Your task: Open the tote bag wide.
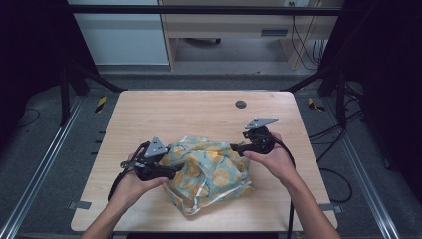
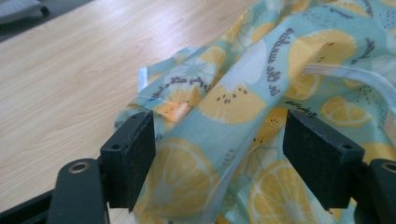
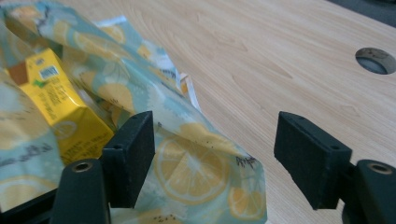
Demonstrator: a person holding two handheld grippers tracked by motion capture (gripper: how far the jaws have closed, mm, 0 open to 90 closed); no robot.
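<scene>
Lemon-print bag [image 1: 211, 172] lies crumpled near the table's [image 1: 199, 112] front edge. Left tongs [image 2: 219, 154] spread, fabric loose between them. Right tongs [image 3: 215, 154] spread over the bag's edge, pinching nothing. Yellow carton [image 3: 65, 112] inside.

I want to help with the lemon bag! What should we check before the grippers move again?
1. Left gripper open, pads off the lemon-print cloth bag: ok.
2. Right gripper open, cloth lying loose between its jaws: ok.
3. Yellow carton sits inside the bag: ok.
4. Bag lies fully on the wooden table, away from the edges: ok.
5. Bag mouth closed: not ok, the carton shows through the opening.
6. Anything else inside the bag: cannot tell.
</scene>
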